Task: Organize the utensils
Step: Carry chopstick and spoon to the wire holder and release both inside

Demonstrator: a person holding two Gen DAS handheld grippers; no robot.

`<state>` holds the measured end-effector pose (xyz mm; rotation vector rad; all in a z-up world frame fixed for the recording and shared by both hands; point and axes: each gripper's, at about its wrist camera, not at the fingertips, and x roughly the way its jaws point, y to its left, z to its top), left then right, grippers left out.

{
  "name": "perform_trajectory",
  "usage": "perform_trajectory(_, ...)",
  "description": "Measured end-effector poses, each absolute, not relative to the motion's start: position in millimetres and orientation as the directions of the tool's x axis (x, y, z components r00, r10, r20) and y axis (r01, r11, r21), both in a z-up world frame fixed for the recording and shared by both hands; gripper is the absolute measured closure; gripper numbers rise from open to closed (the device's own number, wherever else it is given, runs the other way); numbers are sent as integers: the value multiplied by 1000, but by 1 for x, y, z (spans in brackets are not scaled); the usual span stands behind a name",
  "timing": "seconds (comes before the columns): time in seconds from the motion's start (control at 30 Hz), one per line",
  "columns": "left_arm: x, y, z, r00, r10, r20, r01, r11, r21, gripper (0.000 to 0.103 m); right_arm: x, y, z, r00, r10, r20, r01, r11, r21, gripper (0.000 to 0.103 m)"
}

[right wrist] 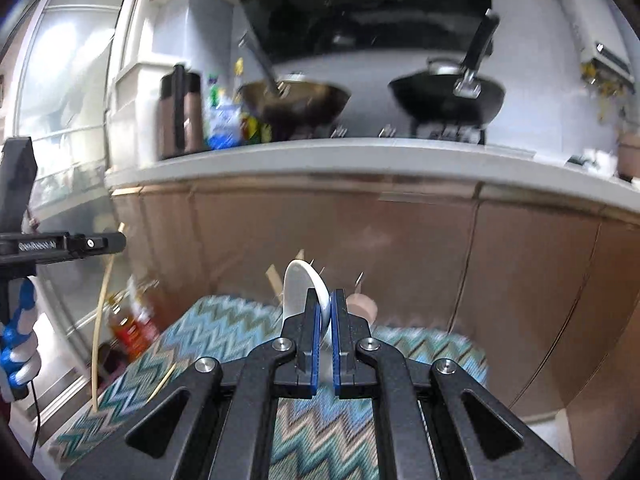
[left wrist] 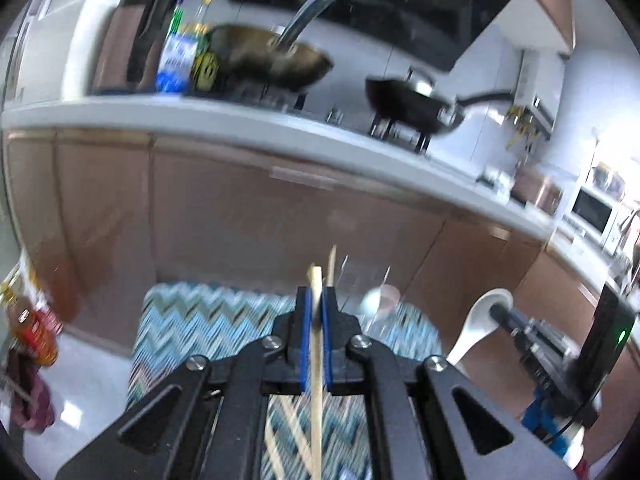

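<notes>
Above the zigzag mat (left wrist: 192, 320), a chopstick (left wrist: 317, 344) is clamped by the left gripper (left wrist: 316, 304) and a white spoon (right wrist: 304, 292) by the right gripper (right wrist: 325, 308); both are best kept level until the holder is reached.

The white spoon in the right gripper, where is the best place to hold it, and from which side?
The white spoon is best gripped on its narrow handle, just below the bowl, with the pads closing across the handle's two sides, coming in along its length. That is roughly how the right gripper grips it now. The bowl is wide and curved, so flat pads would likely slip there.
</notes>
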<state>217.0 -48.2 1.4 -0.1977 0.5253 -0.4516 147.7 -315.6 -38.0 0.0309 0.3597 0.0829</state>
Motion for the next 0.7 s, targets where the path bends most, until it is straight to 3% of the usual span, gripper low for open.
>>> perform_trajectory(0.13, 251, -73, 24, 810, -489, -323, 389, 860, -330, 98, 180, -325, -26, 960, 10, -281, -10, 1000, 0, 98)
perform_trajectory(0.3, 297, -104, 25, 847, -474, -241, 371, 852, -370, 98, 218, -330, -36, 965, -30, -260, 20, 999, -39, 98)
perform_trajectory(0.7, 369, -162, -45, 919, -340, -202, 257, 902, -348, 98, 270, -329, -94, 953, -76, -293, 45, 993, -111, 98)
